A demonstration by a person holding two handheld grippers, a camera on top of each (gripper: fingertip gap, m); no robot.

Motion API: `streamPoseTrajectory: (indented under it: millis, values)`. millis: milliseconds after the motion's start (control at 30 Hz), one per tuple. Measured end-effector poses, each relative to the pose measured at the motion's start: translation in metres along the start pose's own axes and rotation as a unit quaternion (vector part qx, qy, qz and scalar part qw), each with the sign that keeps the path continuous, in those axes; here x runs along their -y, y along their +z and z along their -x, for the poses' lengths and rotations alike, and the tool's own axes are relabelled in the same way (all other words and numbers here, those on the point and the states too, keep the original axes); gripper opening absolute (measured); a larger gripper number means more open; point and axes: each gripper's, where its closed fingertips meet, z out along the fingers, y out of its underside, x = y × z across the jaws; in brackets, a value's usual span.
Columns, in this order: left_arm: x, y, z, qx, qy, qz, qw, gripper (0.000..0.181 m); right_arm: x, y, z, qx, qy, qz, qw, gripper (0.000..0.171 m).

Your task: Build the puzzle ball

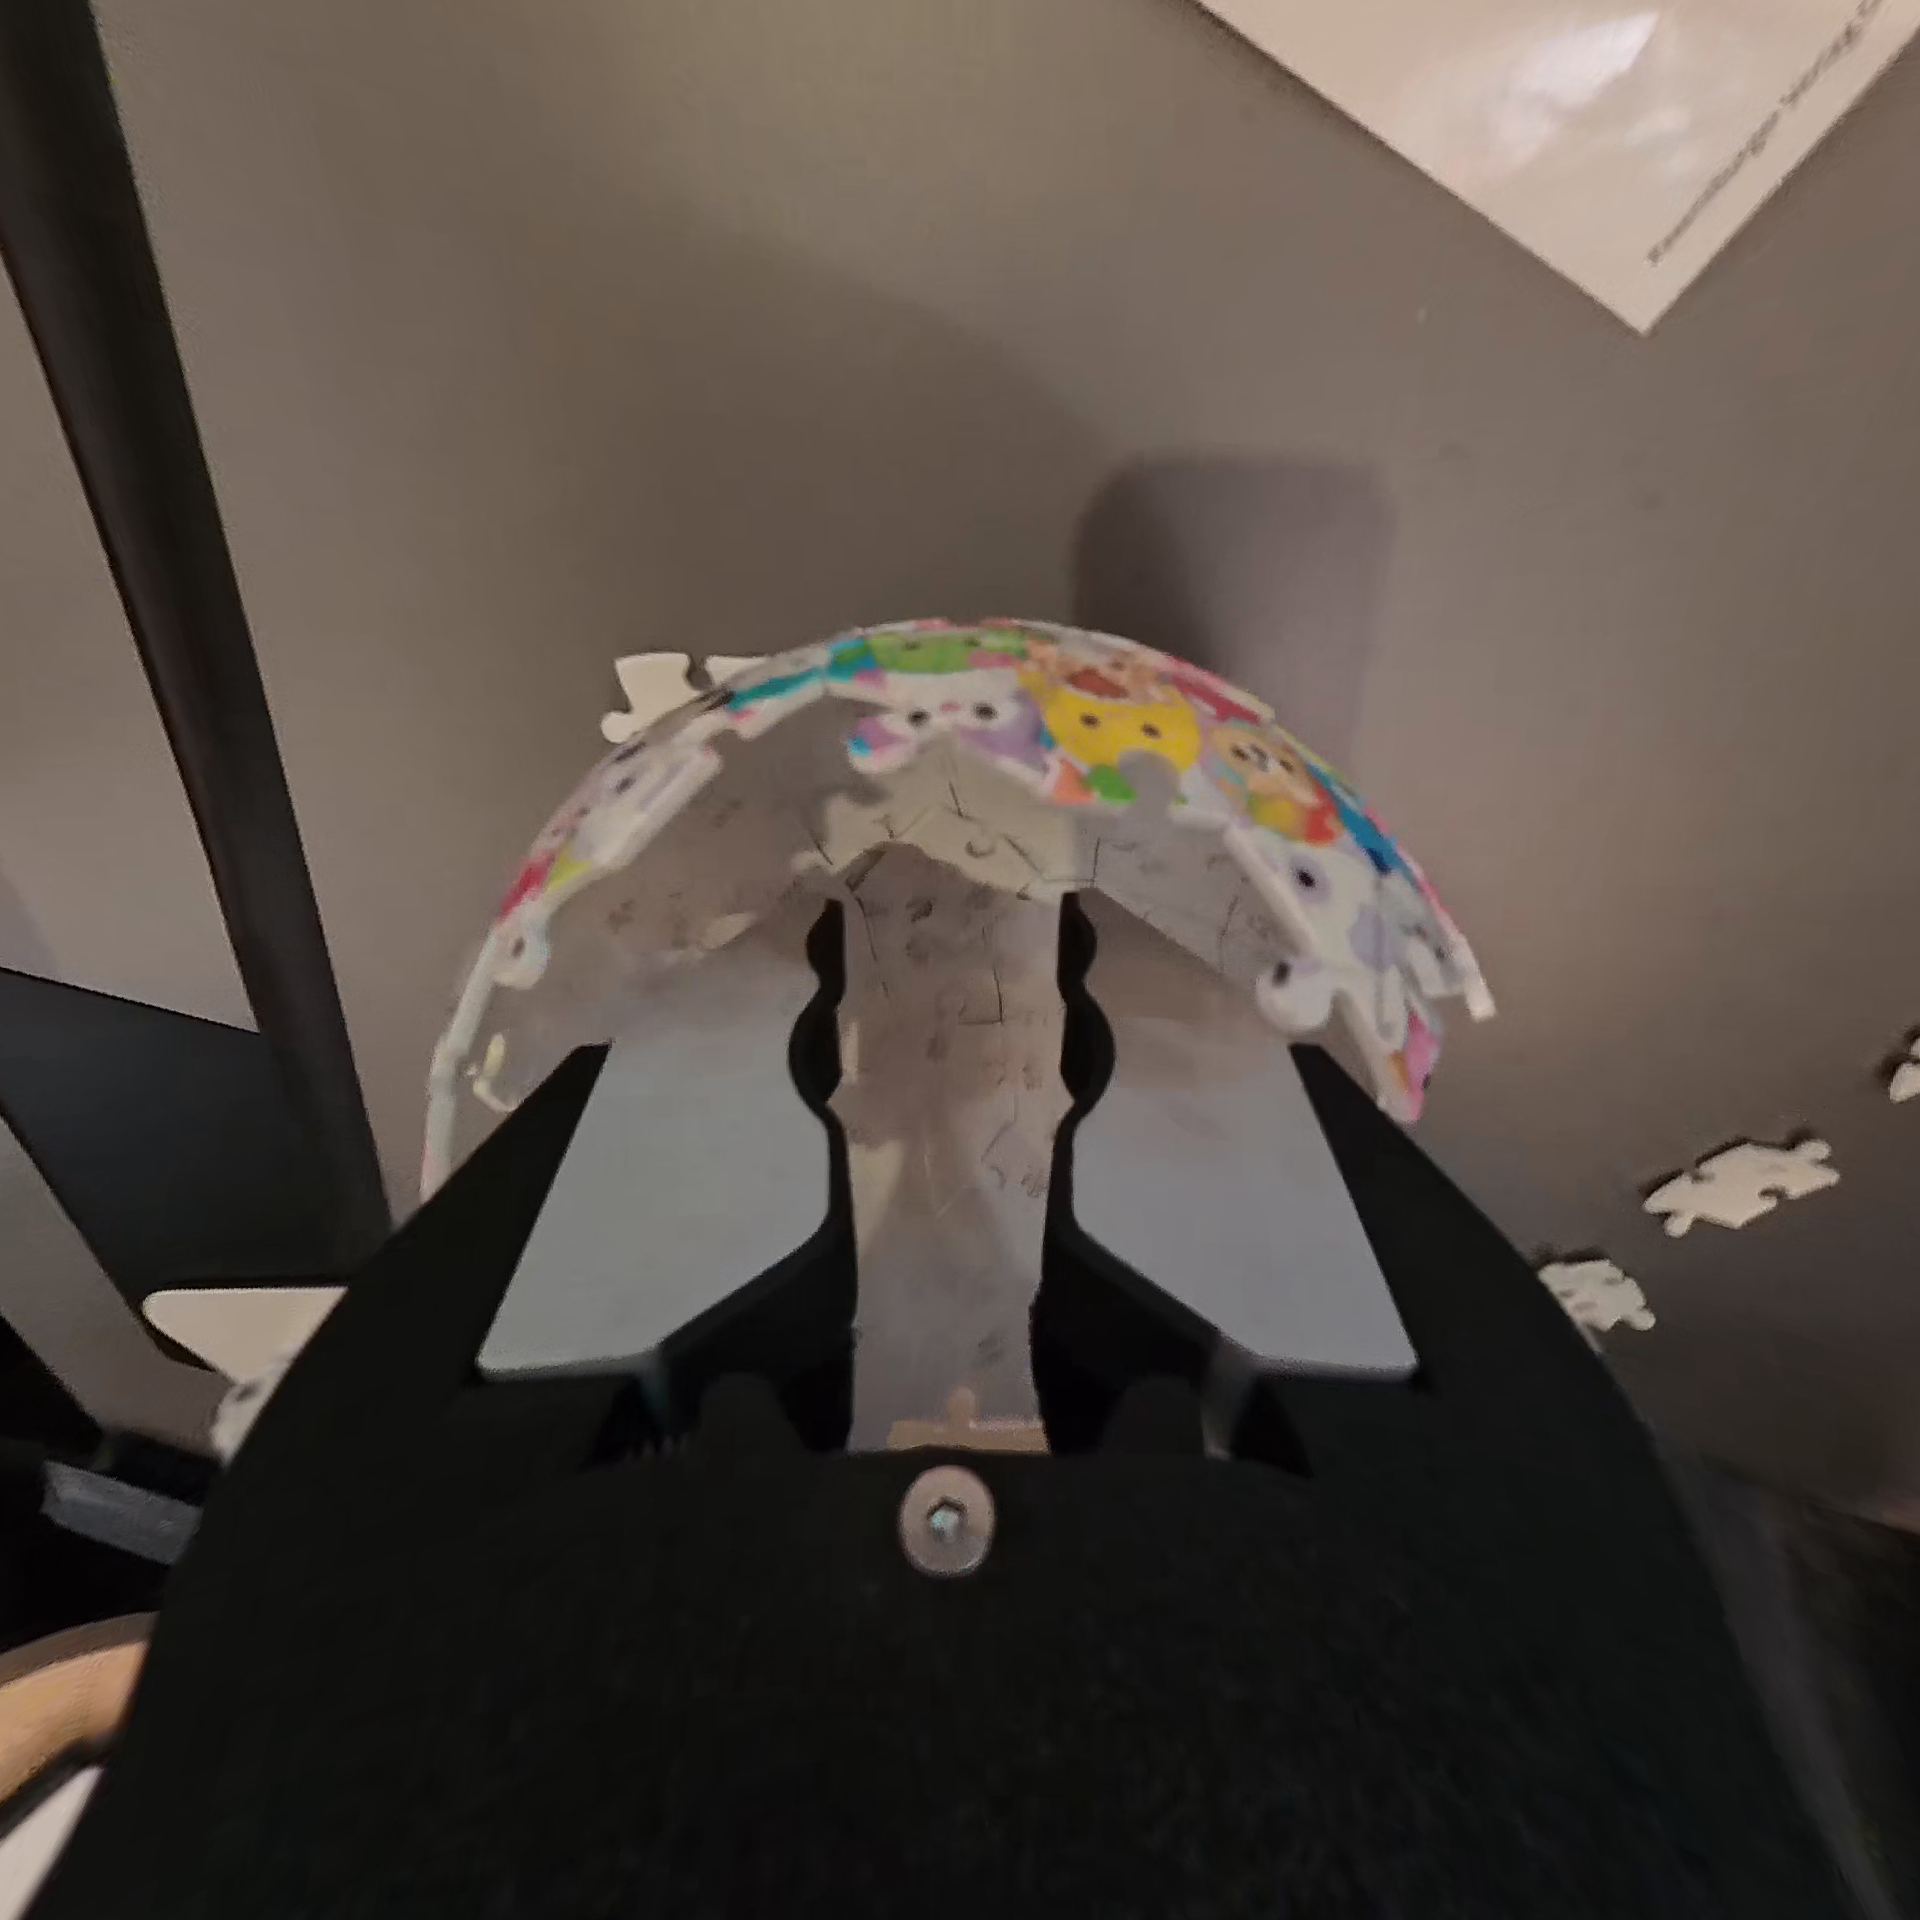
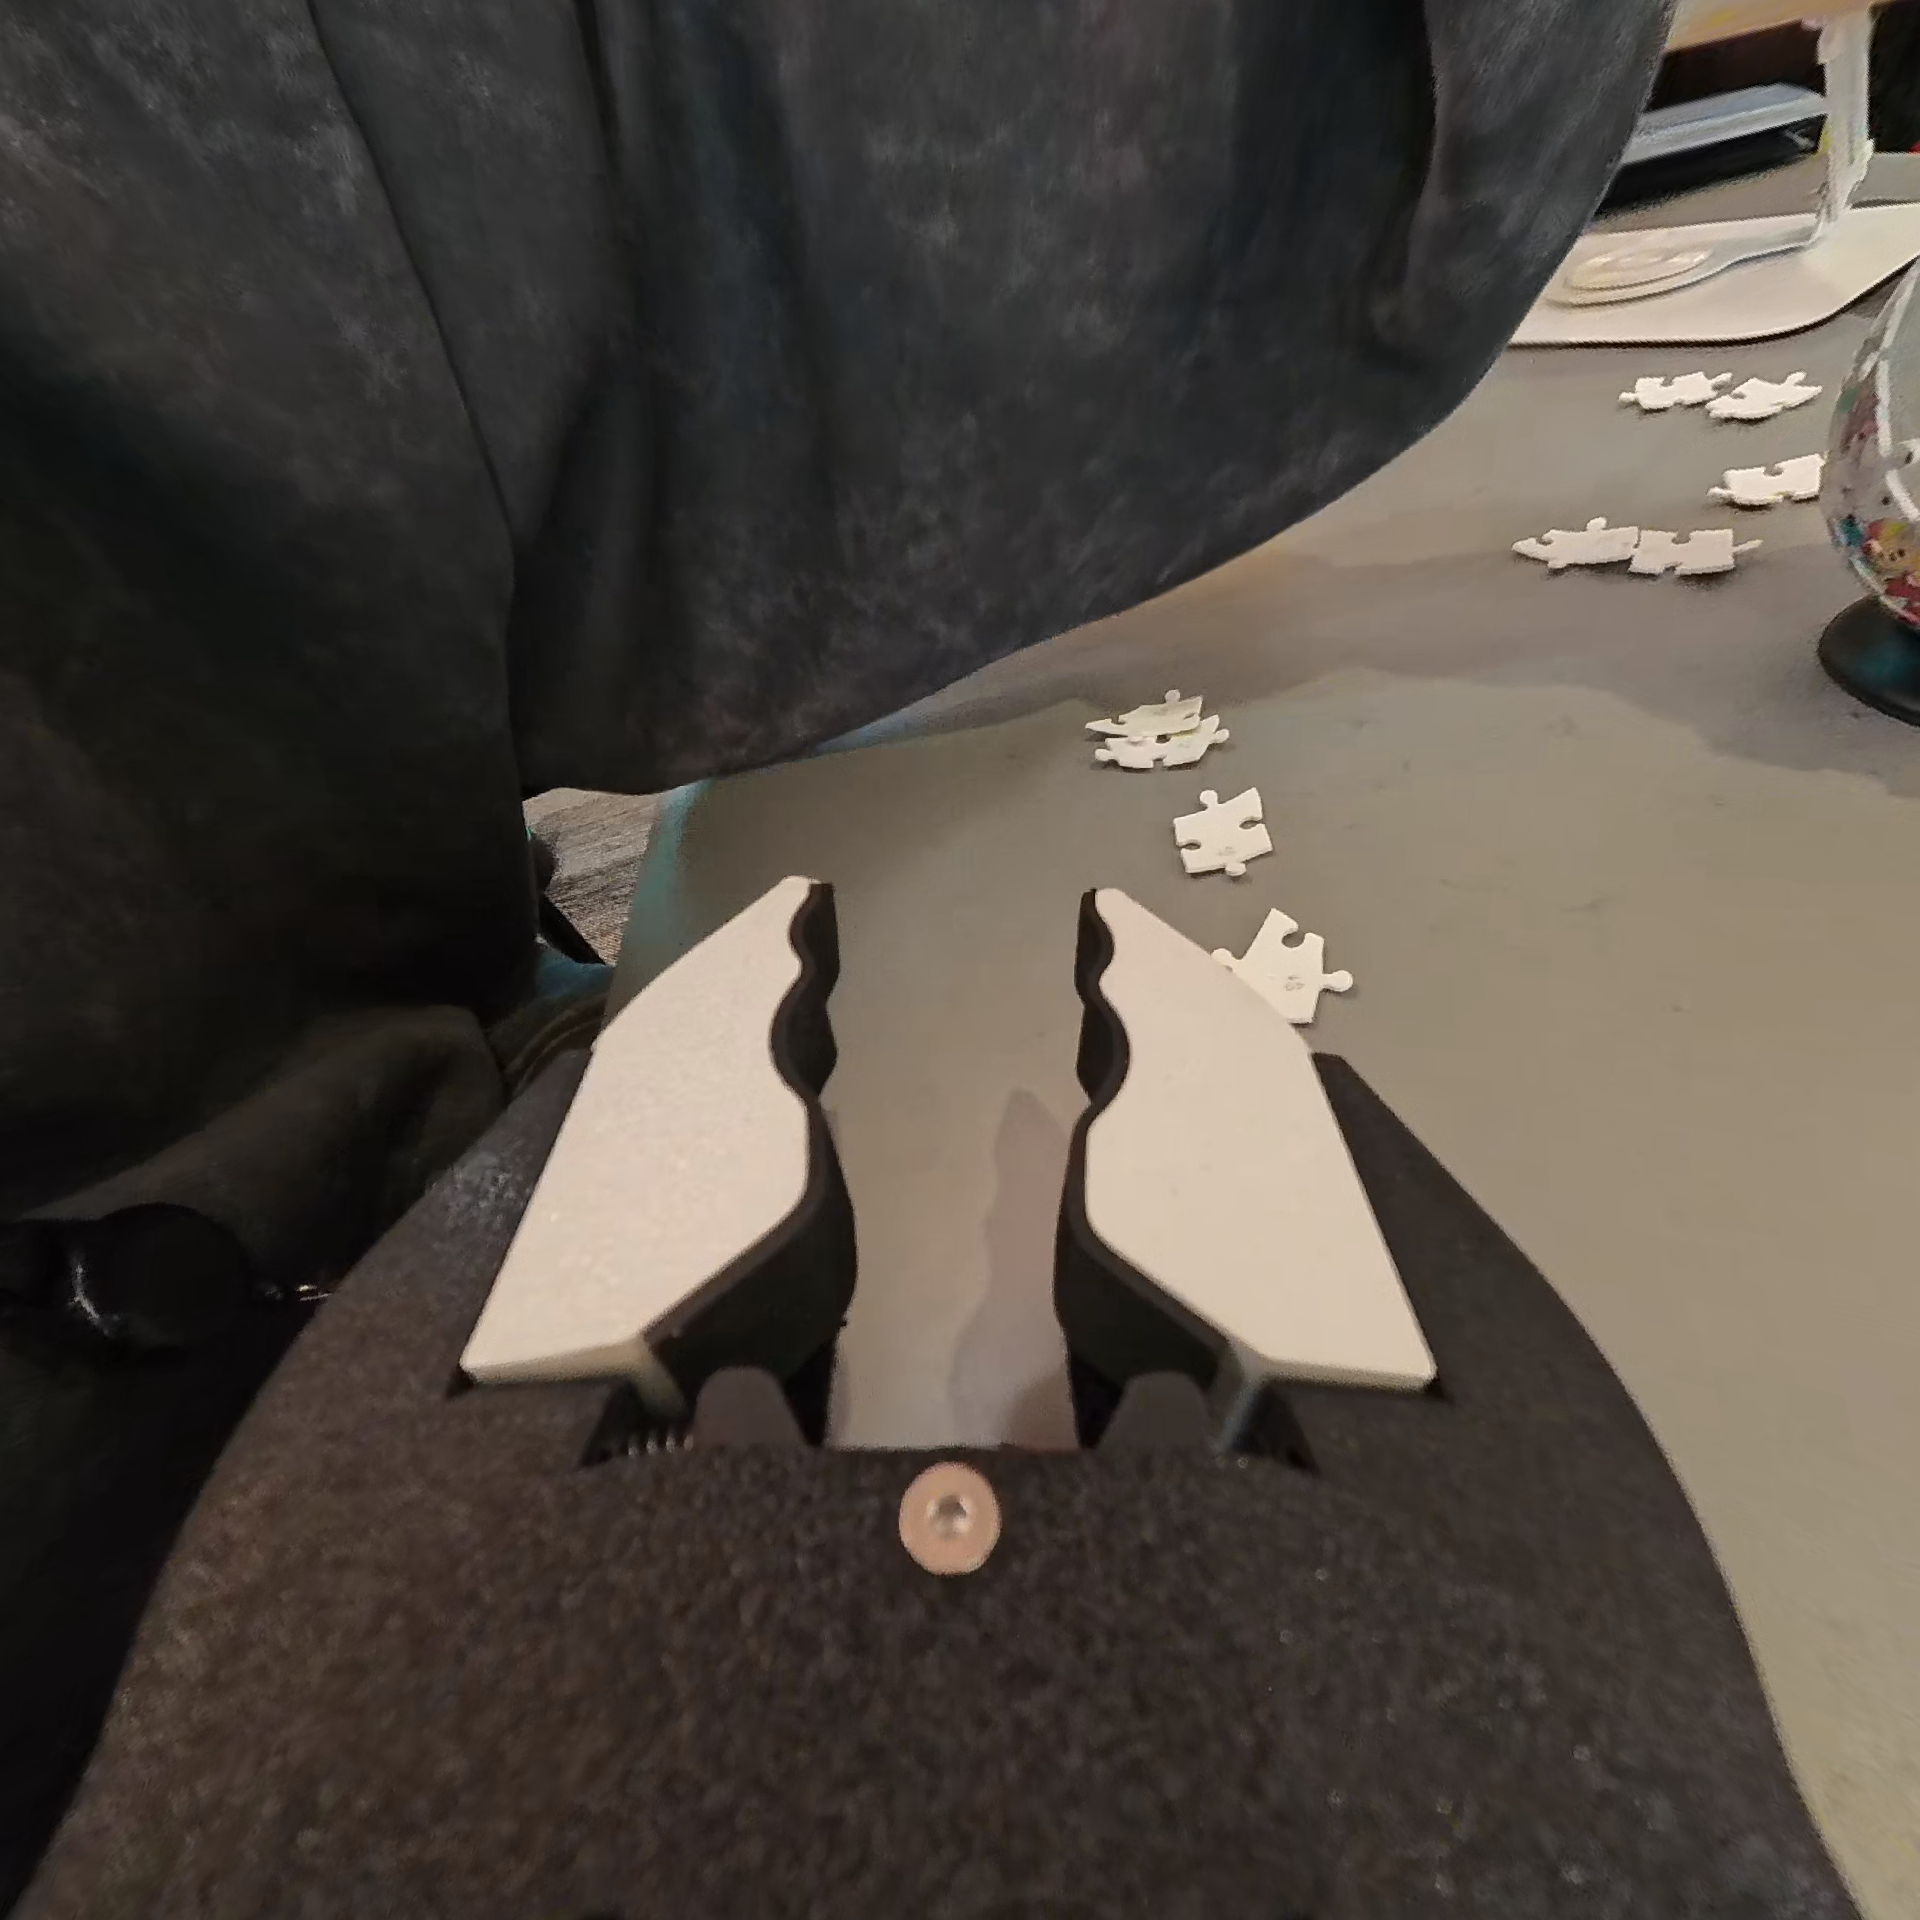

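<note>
Left wrist view is showing the left tool (image 1: 948, 914) reaching under the open edge of the half-built puzzle ball (image 1: 1039, 748); its jaws are standing slightly apart with the white inner face of the shell between and beyond them, and whether they are actually pinching the shell wall I cannot tell; the printed dome is arching over and ahead of the fingertips, hollow side facing the camera. Two loose puzzle pieces (image 1: 1735, 1179) are lying white side up on the grey table (image 1: 623, 416) to the right of the shell, near it but apart.

Right wrist view is showing the right tool (image 2: 956, 935) parted and holding nothing, hanging low over the table near a person's dark clothing (image 2: 520, 364); the nearest loose piece (image 2: 1288, 961) is lying just beside the right-hand fingertip, ahead and to the right, and another piece (image 2: 1221, 831) is sitting a little beyond it. The ball (image 2: 1881, 457) is showing at the far right edge on a dark stand (image 2: 1870, 649).

Judging from this, the empty right tool is the nearer one to the loose pieces, so fetching the next piece is likely falling to it, with a swing rightward; the flat pieces are looking awkward to lift from the table.
</note>
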Motion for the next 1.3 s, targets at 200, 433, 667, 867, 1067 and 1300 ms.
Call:
streamPoseTrajectory:
  millis: [200, 433, 667, 867, 1067, 1300]
  values:
    - [-0.003, 0.005, 0.001, 0.007, -0.057, 0.010, 0.998, 0.036, 0.002, -0.001, 0.002, 0.006, 0.001, -0.006, 1.000, 0.044]
    - [-0.010, 0.013, -0.001, -0.025, -0.096, 0.041, 0.994, 0.036, 0.002, -0.001, 0.004, 0.009, 0.000, -0.006, 1.000, 0.044]
    - [-0.008, 0.015, -0.002, -0.010, -0.086, 0.068, 0.994, 0.039, 0.002, 0.000, 0.003, 0.008, 0.000, -0.005, 1.000, 0.044]
    - [-0.005, 0.017, 0.001, -0.017, -0.122, 0.063, 0.990, 0.038, 0.002, 0.000, 0.003, 0.008, 0.000, -0.005, 1.000, 0.044]
    - [-0.008, 0.019, -0.005, -0.030, -0.117, 0.077, 0.990, 0.032, 0.001, 0.000, 0.004, 0.009, -0.001, -0.004, 1.000, 0.044]
    - [-0.008, 0.019, -0.005, -0.028, -0.108, 0.080, 0.991, 0.031, 0.001, 0.000, 0.003, 0.008, 0.000, -0.004, 1.000, 0.044]
